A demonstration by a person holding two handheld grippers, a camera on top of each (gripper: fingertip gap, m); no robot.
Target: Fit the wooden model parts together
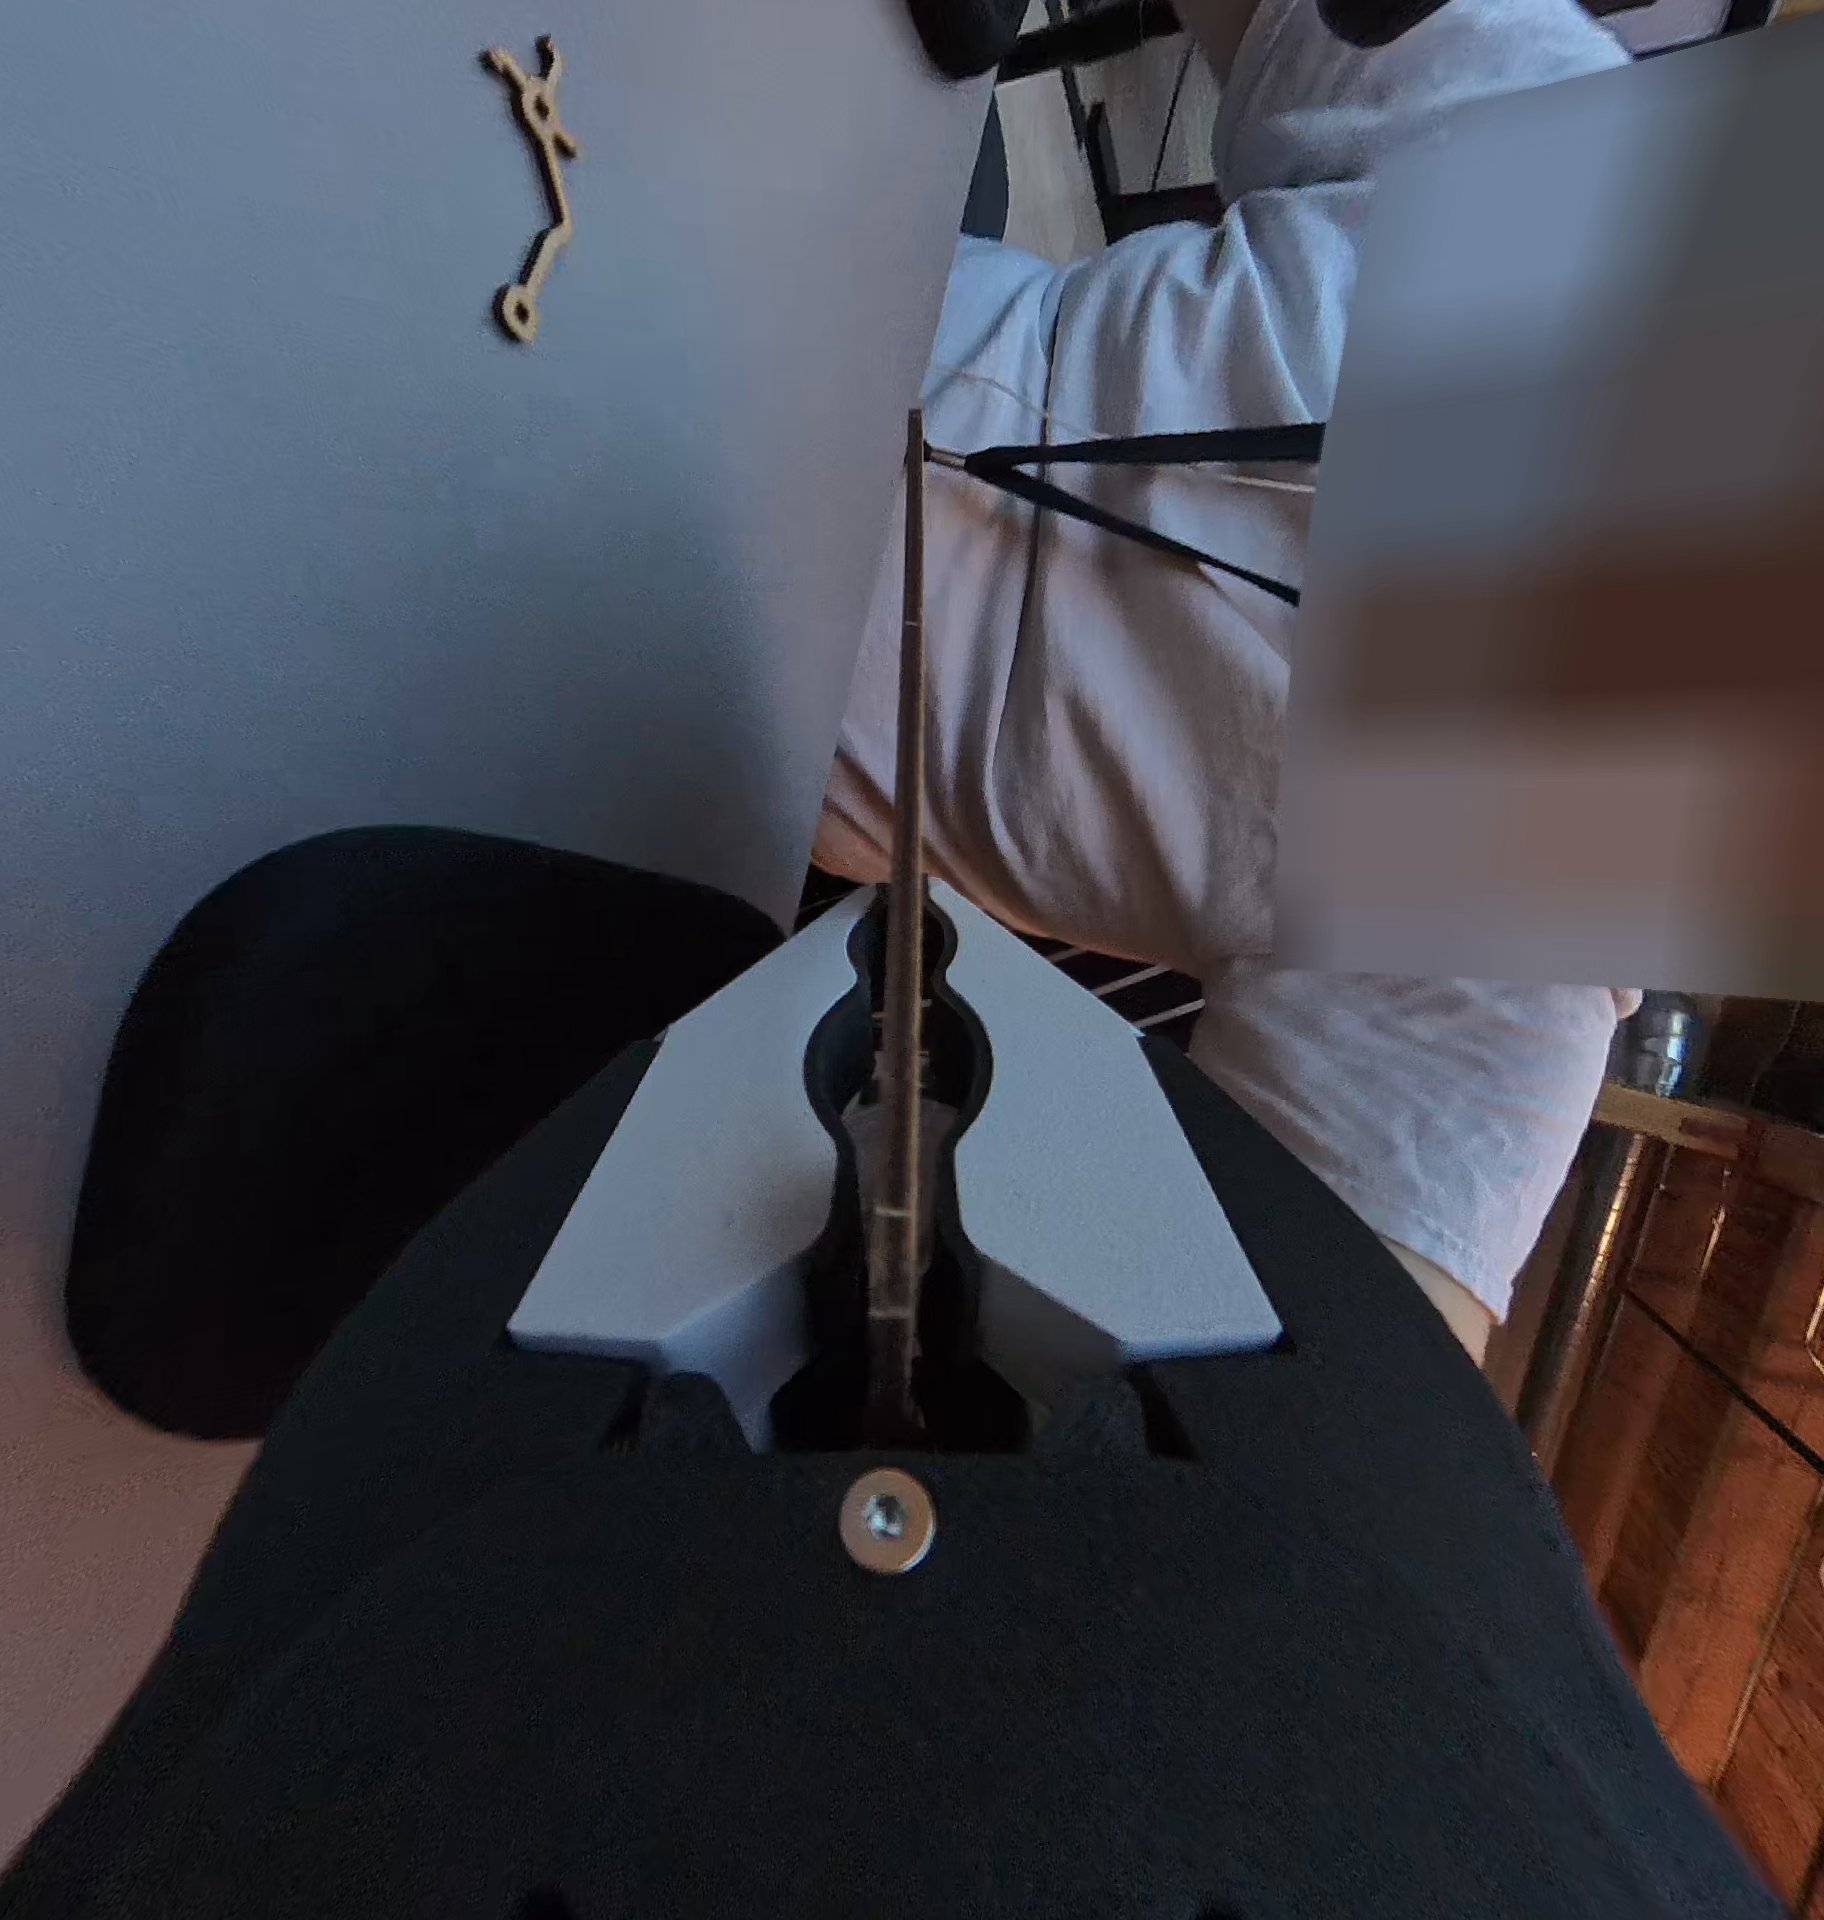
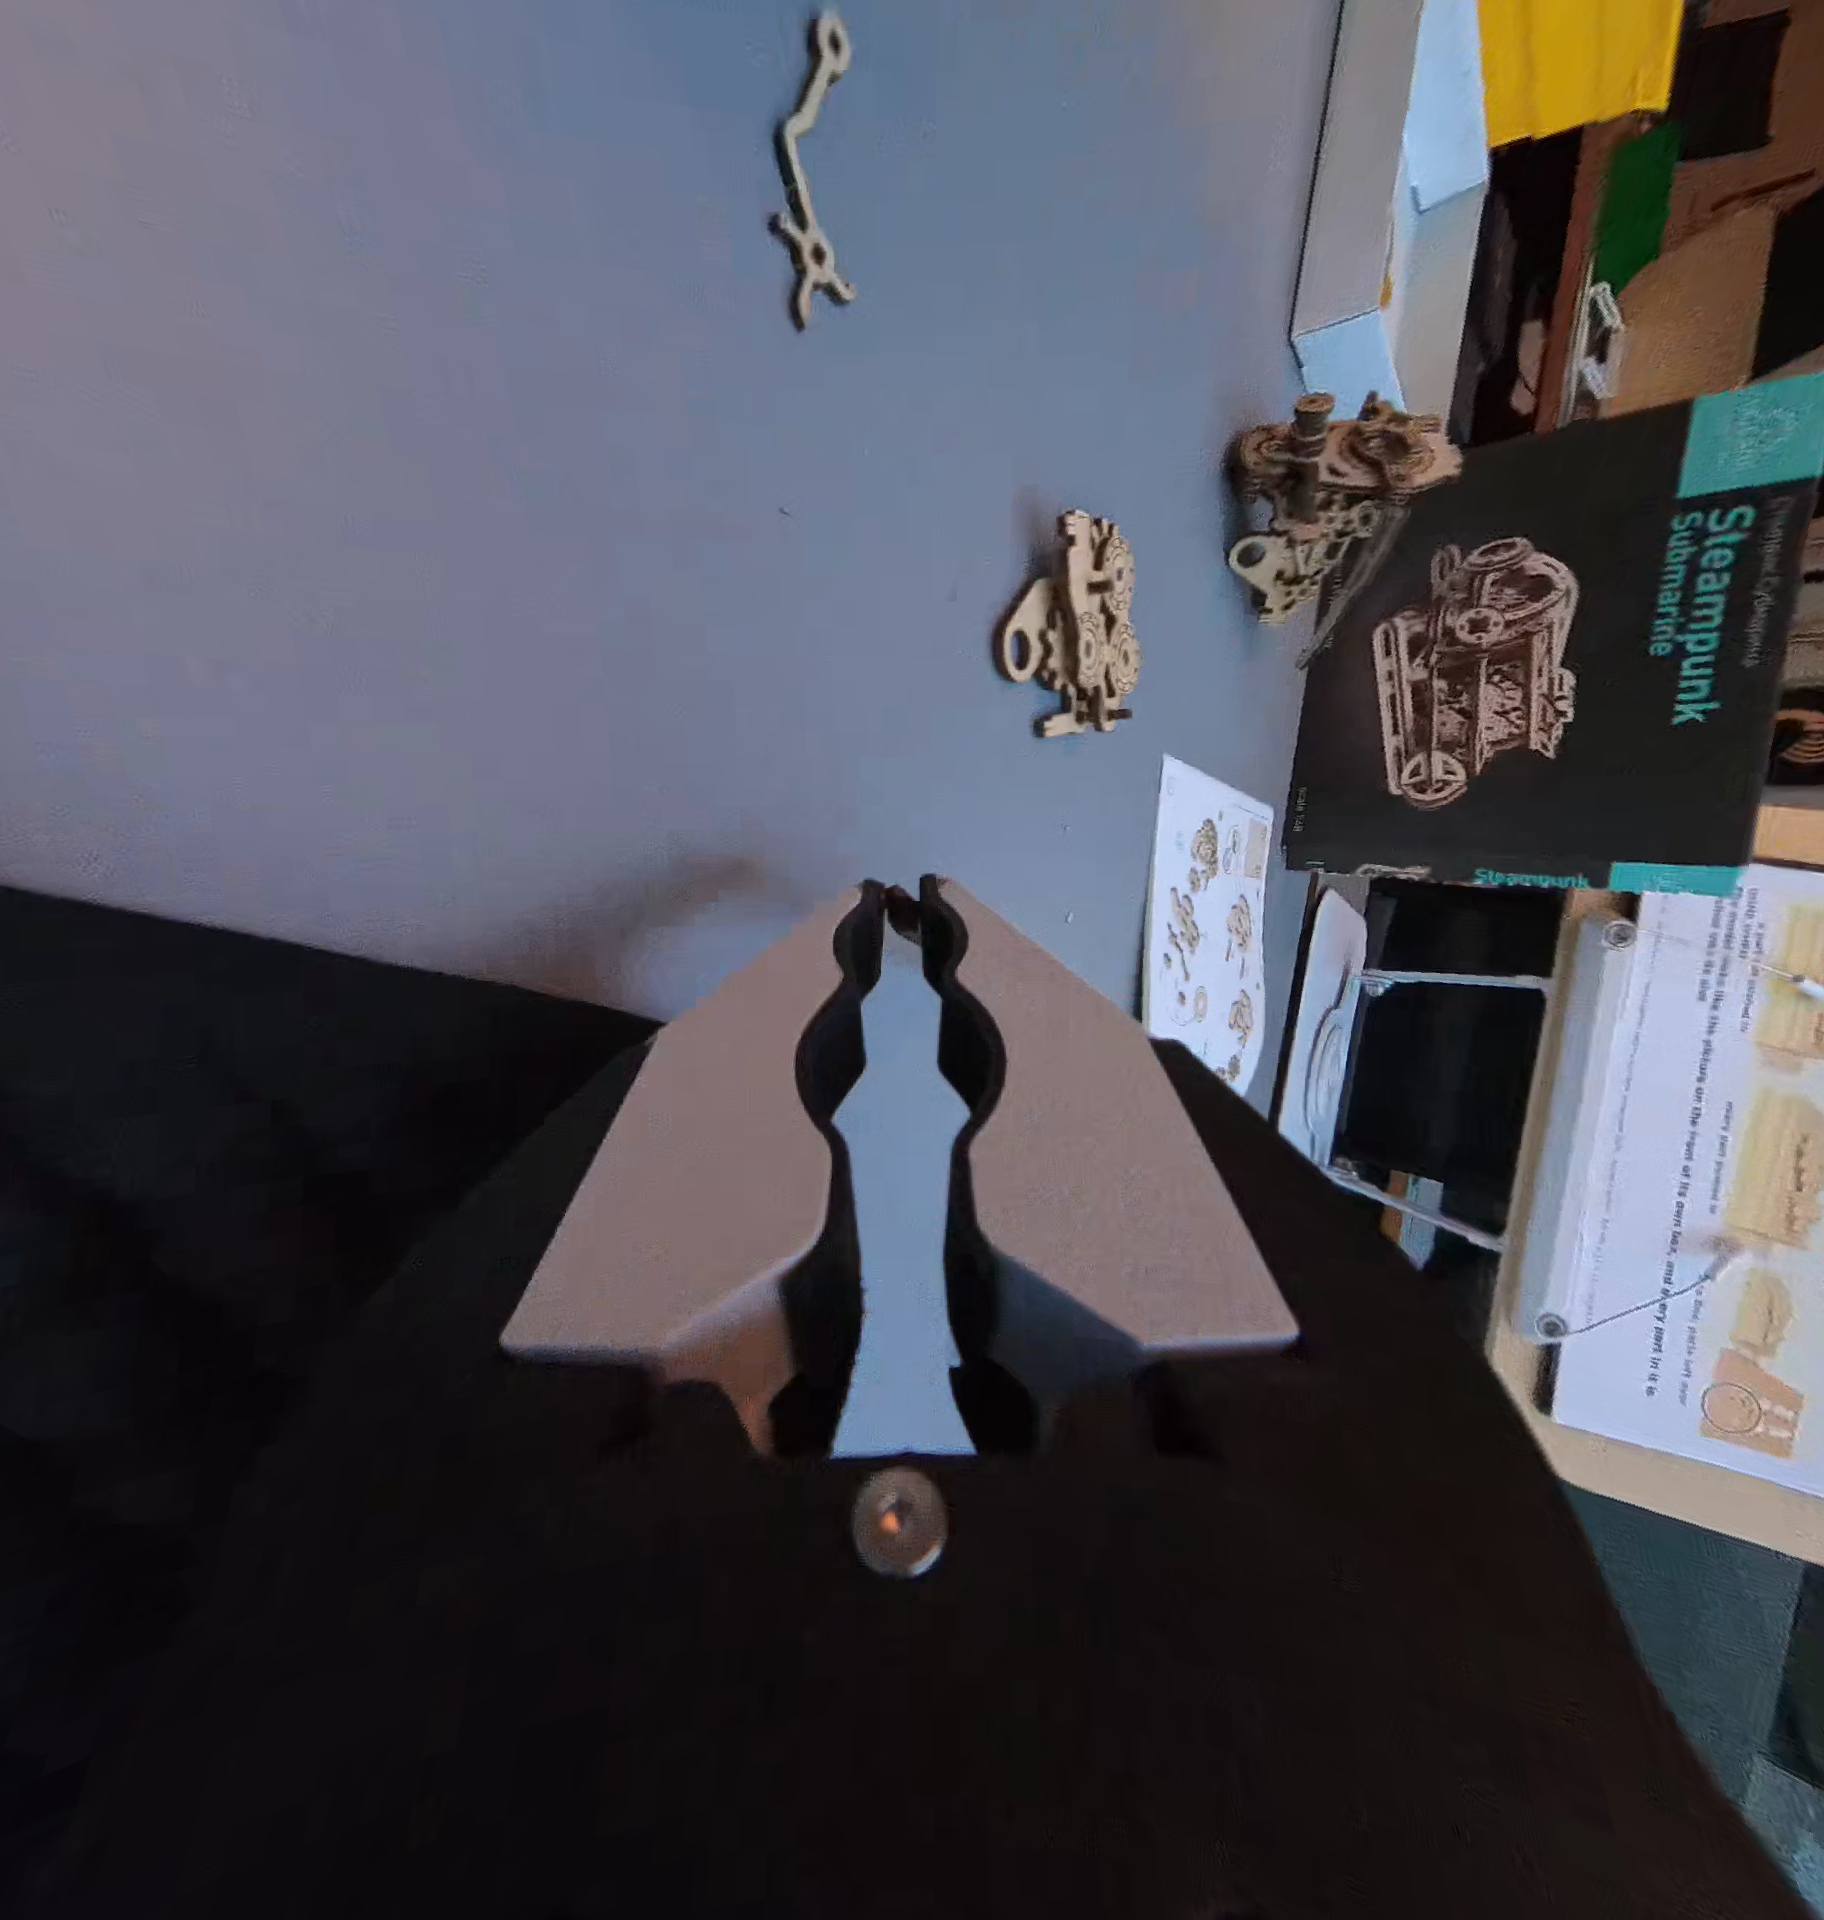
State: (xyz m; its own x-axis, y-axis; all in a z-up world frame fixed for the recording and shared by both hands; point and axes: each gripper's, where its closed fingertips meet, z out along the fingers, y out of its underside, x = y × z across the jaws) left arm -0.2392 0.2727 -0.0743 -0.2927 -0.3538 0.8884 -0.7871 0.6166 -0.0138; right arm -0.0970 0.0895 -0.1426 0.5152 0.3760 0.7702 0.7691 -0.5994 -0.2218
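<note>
Alignment matters most: the left gripper is clamped on a thin wooden sheet held edge-on off the table's edge; the right gripper pinches a tiny piece, so it should meet the sheet squarely.

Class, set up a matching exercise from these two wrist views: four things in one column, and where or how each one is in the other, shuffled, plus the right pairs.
Things:
1. thin wooden sheet
2. slim branched wooden part
3. gear cluster
4. black booklet

States:
A. lying alone, far across the table
B. clamped edge-on in the left gripper
C. propped upright at the table's right edge
D. flat on the table, mid-right

Pairs: 1-B, 2-A, 3-D, 4-C
</note>
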